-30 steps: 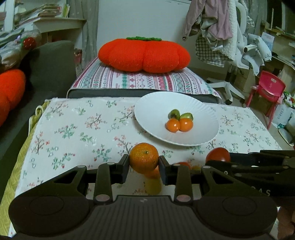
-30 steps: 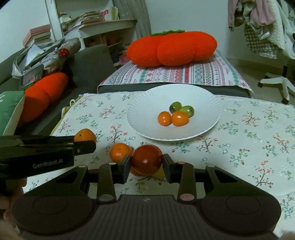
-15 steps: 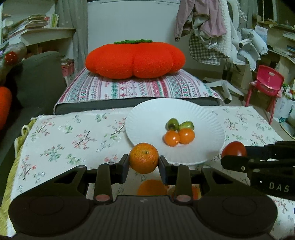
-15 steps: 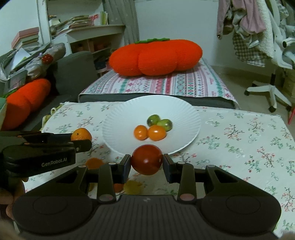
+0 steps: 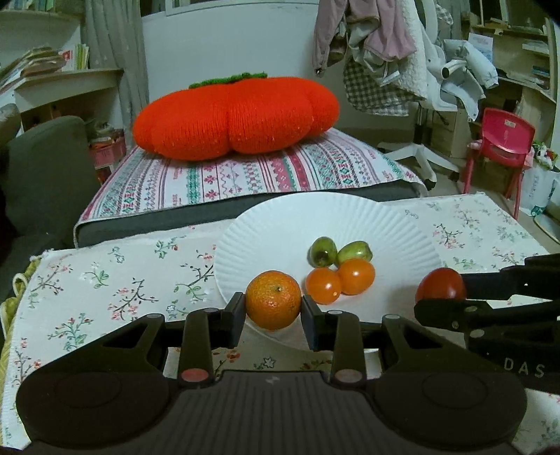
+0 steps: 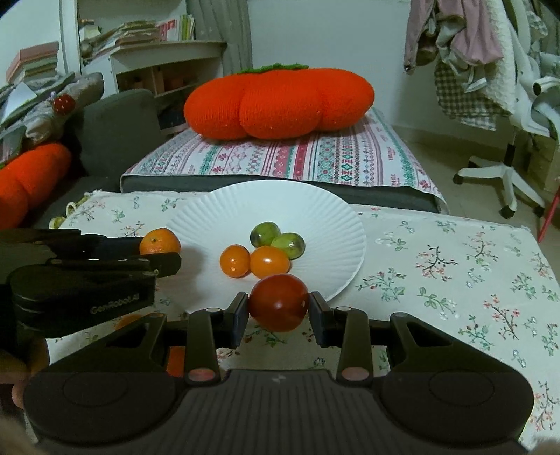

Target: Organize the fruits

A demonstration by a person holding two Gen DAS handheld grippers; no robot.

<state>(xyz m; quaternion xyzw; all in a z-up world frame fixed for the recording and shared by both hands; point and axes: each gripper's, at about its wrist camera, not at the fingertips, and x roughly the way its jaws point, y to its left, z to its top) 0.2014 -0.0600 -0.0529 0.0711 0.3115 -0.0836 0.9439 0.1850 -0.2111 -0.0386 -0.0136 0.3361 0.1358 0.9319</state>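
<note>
Left hand-held gripper (image 5: 273, 316): we see its two fingers closed against the sides of a mandarin (image 5: 273, 300), which it holds off the cloth at the near left rim of the plate.
Right hand-held gripper (image 6: 279, 313): we see its fingers pressed on either side of a red tomato (image 6: 279, 302), carried at the near edge of the plate, just in front of the orange pair.
Under the grippers: in the right wrist view we make out orange patches (image 6: 175, 362) on the cloth below the fingers; we cannot tell what they are.
Tabletop (image 6: 455, 266): we see it covered by a white cloth printed with small flower sprigs.
Plate (image 6: 245, 206): we see a white ribbed plate sitting on the cloth, toward the far side of the tabletop.
Fruit on the plate: we count two orange cherry tomatoes (image 6: 269, 261) touching each other, and right behind them two green fruits (image 6: 265, 233), also touching.
Bench (image 5: 245, 175): beyond the tabletop we see a grey padded bench under a striped patterned cover.
Pumpkin cushion (image 5: 234, 115): we see a large orange knitted cushion with a green top resting on that cover.
Far right: we see a white swivel chair (image 6: 504, 168) draped with clothes, and a small red chair (image 5: 500, 147) beside it.
Far left: we see a grey sofa (image 6: 115, 122) and a shelf stacked with books (image 6: 147, 31).
</note>
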